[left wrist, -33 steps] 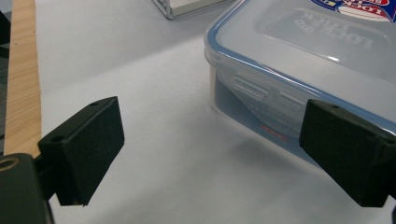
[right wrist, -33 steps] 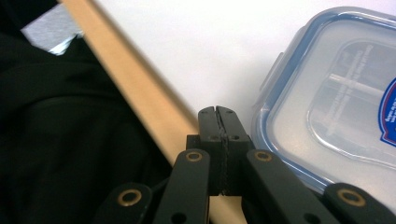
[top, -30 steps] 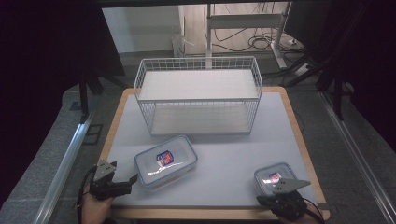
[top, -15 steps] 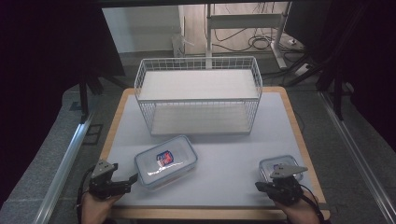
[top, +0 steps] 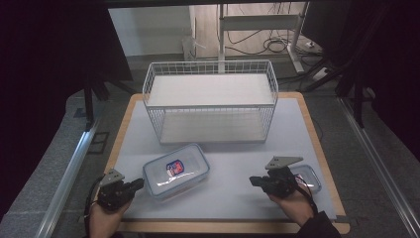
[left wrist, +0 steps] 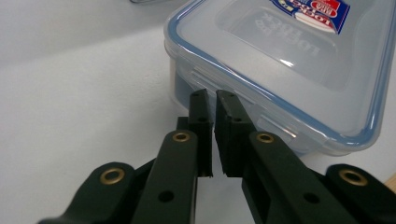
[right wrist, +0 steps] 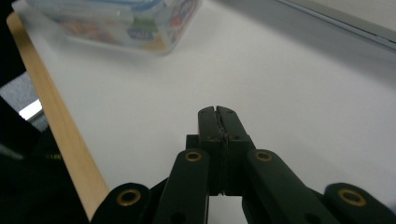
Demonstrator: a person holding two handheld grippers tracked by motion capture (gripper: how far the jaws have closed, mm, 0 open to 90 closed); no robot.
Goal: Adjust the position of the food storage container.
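Nosing our left tongs (left wrist: 211, 100), just pinched together on nothing, against the big container's (top: 176, 171) near short end, we're keeping the right tongs (top: 255, 180) closed nearby.

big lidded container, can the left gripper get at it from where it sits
Probably yes. The left gripper sits right at the near-left end of the big lidded container, its jaws just closed, almost together at a lid latch, with bare table around.
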